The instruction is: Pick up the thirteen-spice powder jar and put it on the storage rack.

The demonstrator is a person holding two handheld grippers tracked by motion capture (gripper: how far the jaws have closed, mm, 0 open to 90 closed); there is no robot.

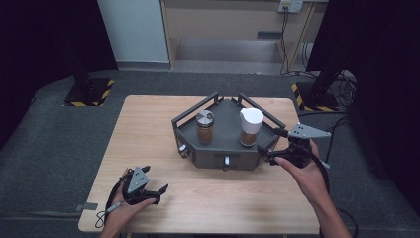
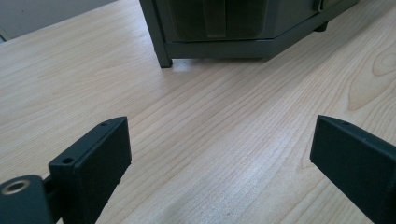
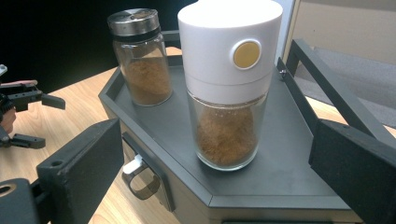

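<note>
The right gripper holds its jaws wide, and the one white-capped glass jar of brown powder stands just beyond them, centred, untouched. It rests on the single dark grey six-sided metal rack, right of one steel-lidded glass shaker. The left gripper, equally wide, hovers over the bare pale wooden table, near-left.

Both forearms bare, no sleeves. Left gripper and right gripper: black jaws, grey three-cornered plates, black cables; brass-looking screw, maybe.
</note>
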